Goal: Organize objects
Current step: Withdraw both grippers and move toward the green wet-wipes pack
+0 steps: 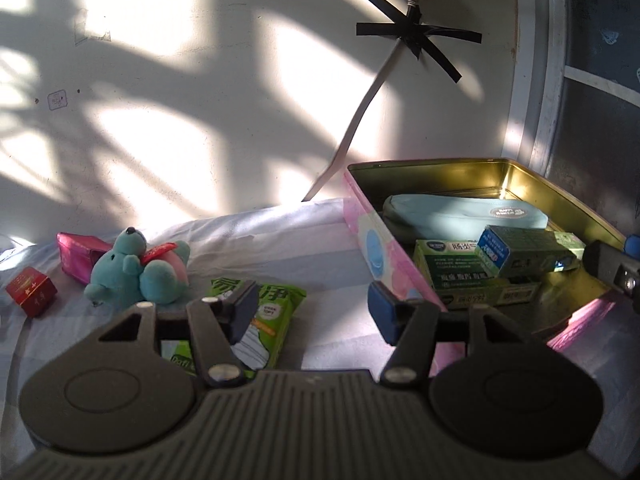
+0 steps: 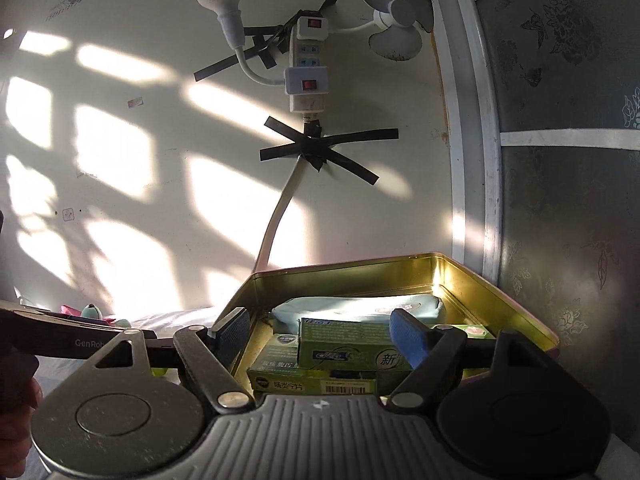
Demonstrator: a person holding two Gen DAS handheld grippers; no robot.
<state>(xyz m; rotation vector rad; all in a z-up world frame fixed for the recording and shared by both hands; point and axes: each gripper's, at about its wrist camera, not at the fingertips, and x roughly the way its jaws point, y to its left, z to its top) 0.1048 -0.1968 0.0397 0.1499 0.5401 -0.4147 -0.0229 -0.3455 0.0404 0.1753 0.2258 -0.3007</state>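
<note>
Left wrist view: my left claw (image 1: 312,304) hangs spread wide over the bed sheet (image 1: 328,248), gripping nothing, a green packet (image 1: 264,320) beneath it. My right claw (image 2: 320,334) gapes empty above the tin (image 2: 500,292), where the small green box (image 2: 344,344) lies atop another carton.

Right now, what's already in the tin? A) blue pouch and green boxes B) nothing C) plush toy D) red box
A: the tin holds a blue pouch at the back and green boxes stacked in front, while the plush toy and red box lie out on the bed sheet.
</note>
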